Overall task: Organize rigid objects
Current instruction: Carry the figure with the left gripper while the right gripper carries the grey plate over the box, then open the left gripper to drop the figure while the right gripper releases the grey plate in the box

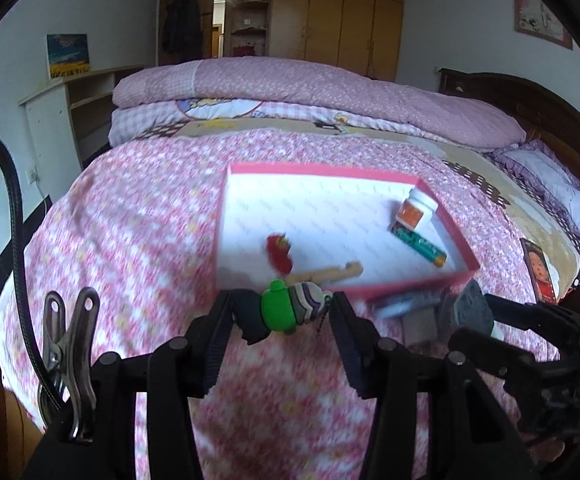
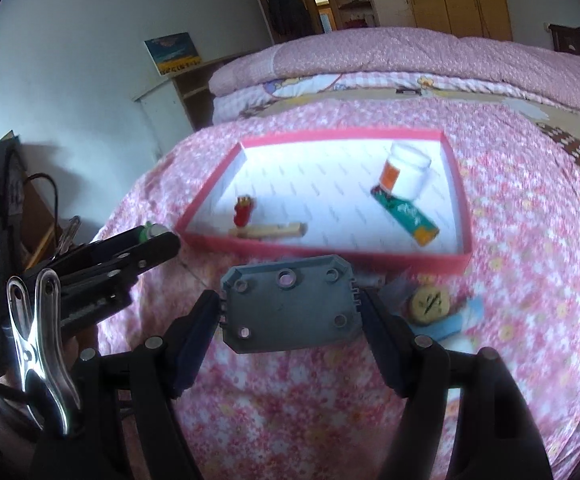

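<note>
The pink box (image 2: 456, 262) already has four things inside; the left gripper (image 1: 282, 312) squeezes a little green toy (image 1: 278, 312) at its 6 o'clock edge; the right gripper (image 2: 290, 308) pinches a grey plate (image 2: 290, 308); a round biscuit (image 2: 428, 305) waits outside.

1. A tray (image 2: 210, 184) is set on the bed (image 2: 330, 400).
2. In it, a bottle (image 2: 406, 172) and tube (image 2: 406, 214) are laid right, a clothespin (image 2: 270, 232) left.
3. A biscuit (image 2: 428, 304) is placed before the tray.
</note>
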Demonstrator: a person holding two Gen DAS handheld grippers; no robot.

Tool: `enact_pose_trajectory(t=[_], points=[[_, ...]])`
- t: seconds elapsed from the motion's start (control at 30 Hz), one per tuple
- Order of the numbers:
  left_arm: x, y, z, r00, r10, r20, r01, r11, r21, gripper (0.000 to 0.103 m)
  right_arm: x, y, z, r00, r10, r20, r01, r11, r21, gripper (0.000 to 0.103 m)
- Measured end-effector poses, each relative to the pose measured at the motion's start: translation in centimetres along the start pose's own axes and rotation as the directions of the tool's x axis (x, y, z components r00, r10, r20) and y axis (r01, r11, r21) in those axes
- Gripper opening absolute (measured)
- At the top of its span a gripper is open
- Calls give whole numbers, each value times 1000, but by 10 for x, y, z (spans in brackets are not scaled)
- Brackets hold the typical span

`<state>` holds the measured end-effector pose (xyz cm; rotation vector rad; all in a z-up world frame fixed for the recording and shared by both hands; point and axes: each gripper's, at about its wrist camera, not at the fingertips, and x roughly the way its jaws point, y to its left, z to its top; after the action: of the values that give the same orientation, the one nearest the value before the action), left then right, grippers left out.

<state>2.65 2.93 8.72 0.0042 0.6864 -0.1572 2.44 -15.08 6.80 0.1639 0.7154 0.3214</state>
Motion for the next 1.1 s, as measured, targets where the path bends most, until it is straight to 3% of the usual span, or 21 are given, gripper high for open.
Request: enact_pose_trajectory(t=[0.27, 0.47, 0.77, 1.1], points=[[6, -15, 40, 999, 13, 50, -16, 998, 65, 51, -3, -7, 32, 998, -15, 58, 15, 1000, -4, 72], [21, -17, 64, 998, -5, 63, 1, 998, 59, 51, -1, -12, 56, 995, -30, 98, 30, 1000, -2, 72], [76, -14, 80, 1000, -3, 2, 3, 1000, 26, 51, 26, -29, 66, 995, -56, 77, 54, 998, 25, 72], [127, -12, 70, 997, 13, -79, -11, 1000, 29, 51, 57, -39, 62, 997, -78, 21, 77, 997, 28, 72]])
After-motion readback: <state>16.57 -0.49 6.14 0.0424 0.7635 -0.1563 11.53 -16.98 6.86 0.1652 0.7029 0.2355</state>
